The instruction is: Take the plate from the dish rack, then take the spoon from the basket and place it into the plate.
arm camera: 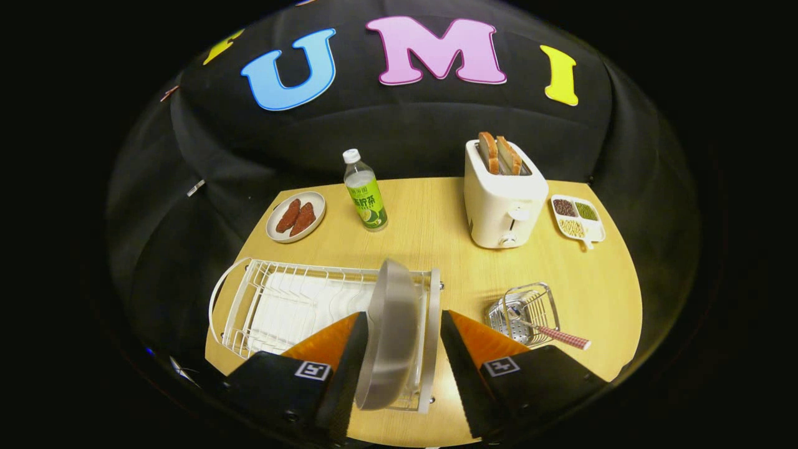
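Tongs (399, 349) are held apart, one finger to each side of the plate (389, 333), which stands on edge in the dish rack (280, 299) between them; contact by either finger cannot be told. A skewed closure could tip the plate against the rack wires (it leans already). Just ahead and to the right, the spoon (552, 333) lies in the basket (523, 312), untouched

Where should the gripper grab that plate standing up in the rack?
Probably by the upper rim of the plate, coming from above. It stands on edge in the dish rack, so its thin rim fits between the fingers. The gripper is open with the plate between its fingers.
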